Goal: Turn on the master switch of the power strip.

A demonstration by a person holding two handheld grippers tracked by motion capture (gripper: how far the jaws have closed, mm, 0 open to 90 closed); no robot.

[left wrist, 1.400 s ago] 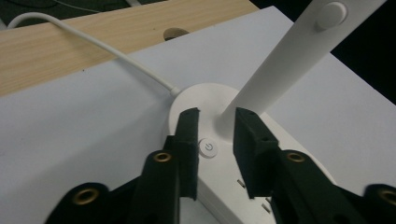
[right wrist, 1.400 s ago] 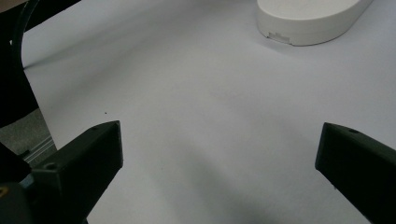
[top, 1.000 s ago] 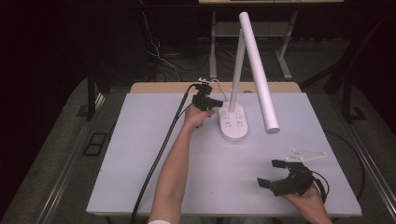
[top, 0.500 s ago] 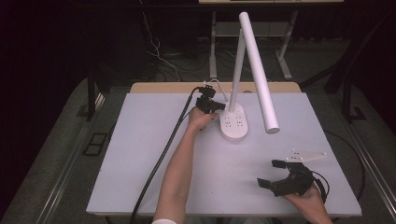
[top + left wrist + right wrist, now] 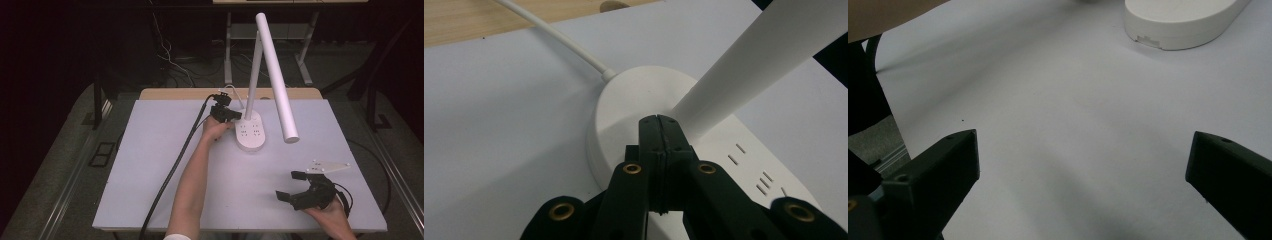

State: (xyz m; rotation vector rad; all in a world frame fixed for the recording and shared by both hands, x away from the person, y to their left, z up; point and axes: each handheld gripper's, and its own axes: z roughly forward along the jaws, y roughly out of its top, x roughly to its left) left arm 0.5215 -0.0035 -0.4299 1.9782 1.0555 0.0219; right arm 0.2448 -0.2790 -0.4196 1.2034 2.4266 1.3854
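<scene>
A white desk lamp stands at the back middle of the white table (image 5: 150,165). Its oval base (image 5: 251,134) has socket slots on top, and its long tube head (image 5: 277,75) slants out to the right. My left gripper (image 5: 234,116) is shut with nothing between the jaws. In the left gripper view its tips (image 5: 658,121) sit over the base (image 5: 624,100) right at the foot of the stem (image 5: 744,65); whether they touch I cannot tell. My right gripper (image 5: 290,185) rests open near the front right corner, its jaws wide apart (image 5: 1083,150) over bare table, with the base (image 5: 1178,20) far ahead.
A thick black cable (image 5: 172,170) trails from the left gripper across the table's left half to the front edge. The lamp's white cord (image 5: 554,32) runs back over a wooden strip (image 5: 175,94). Metal desk legs (image 5: 228,50) stand behind the table.
My left gripper has edged a little nearer to the lamp base. The right gripper has not moved.
</scene>
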